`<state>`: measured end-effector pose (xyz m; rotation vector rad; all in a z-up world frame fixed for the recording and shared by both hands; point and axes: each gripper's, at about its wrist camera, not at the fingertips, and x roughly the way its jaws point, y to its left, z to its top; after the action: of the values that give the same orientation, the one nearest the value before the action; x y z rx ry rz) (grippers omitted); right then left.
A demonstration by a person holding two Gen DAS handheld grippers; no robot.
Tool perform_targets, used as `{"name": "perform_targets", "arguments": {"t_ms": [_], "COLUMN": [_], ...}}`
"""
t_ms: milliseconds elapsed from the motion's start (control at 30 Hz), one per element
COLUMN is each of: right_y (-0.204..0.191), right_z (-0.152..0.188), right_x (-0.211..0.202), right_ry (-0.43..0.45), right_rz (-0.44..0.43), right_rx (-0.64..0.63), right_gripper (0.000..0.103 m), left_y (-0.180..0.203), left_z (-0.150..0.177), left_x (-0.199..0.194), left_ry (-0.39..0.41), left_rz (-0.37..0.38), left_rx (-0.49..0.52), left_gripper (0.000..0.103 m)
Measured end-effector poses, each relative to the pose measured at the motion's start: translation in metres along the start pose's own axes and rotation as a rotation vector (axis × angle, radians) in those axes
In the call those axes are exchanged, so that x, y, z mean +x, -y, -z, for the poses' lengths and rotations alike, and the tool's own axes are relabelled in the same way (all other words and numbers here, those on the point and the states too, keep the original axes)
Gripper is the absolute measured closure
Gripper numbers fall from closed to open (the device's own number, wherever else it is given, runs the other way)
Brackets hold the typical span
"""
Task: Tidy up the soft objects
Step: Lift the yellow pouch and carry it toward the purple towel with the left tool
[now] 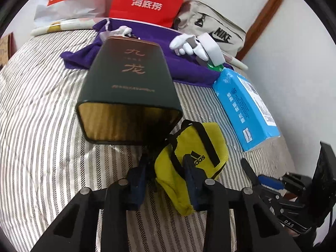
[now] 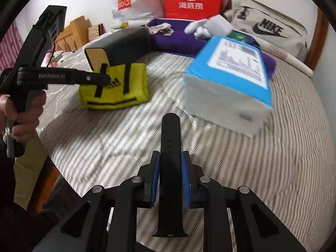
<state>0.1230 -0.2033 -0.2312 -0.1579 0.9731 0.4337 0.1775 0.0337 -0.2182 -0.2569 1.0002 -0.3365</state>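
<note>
A yellow Adidas pouch [image 1: 195,145] lies on the striped bedcover [image 1: 42,109], just in front of a dark green box [image 1: 126,84]. My left gripper [image 1: 166,163] is closed onto the pouch's near edge, and bunched yellow fabric fills the gap between its pads. From the right wrist view, the left gripper [image 2: 104,77] sits over the pouch [image 2: 117,88], held by a person's hand [image 2: 23,115]. My right gripper [image 2: 170,159] is shut on a black strap [image 2: 170,138] that sticks up past its fingertips.
A blue tissue pack [image 2: 231,79] lies right of the pouch. Behind are a purple cloth [image 1: 159,40], a white plush glove [image 1: 187,46], a beige Nike bag [image 1: 214,27], a red paper bag [image 1: 149,0] and a white Miniso bag [image 1: 69,2] by the wall.
</note>
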Motion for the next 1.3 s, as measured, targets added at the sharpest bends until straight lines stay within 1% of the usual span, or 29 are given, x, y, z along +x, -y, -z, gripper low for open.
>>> {"name": "perform_targets", "arguments": {"t_ms": [167,333,467,733,1000,1167,1300], "right_y": [0.004,0.008,0.015,0.02,0.015,0.021,0.027], "right_z": [0.006,0.007,0.005,-0.002,-0.015,-0.03,-0.046], "right_x": [-0.004,-0.01,-0.019,-0.039,-0.061,-0.073,-0.078], "right_ry": [0.008,0.03,0.056,0.093,0.141,0.178,0.203], "right_rz": [0.009,0.008,0.0,0.011,0.016,0.012,0.01], "right_rx": [0.022,0.045,0.076,0.094,0.059,0.054,0.056], "right_gripper": [0.083,0.083,0.083,0.083,0.083,0.083,0.083], "left_y": [-0.001,-0.006,-0.011,-0.009,-0.005,-0.005,-0.006], "left_z": [0.01,0.018,0.021,0.02,0.007,-0.009,-0.023], "left_x": [-0.02,-0.044,-0.056,-0.083,-0.107,-0.118,-0.121], "left_ry": [0.032,0.074,0.097,0.149,0.195,0.227,0.237], "left_rz": [0.022,0.066,0.056,0.03,0.041,-0.004,-0.011], "left_rx": [-0.017,-0.051,-0.07,-0.061,-0.055,-0.036,-0.033], "left_gripper": [0.08,0.081,0.081,0.082,0.082,0.082,0.082]}}
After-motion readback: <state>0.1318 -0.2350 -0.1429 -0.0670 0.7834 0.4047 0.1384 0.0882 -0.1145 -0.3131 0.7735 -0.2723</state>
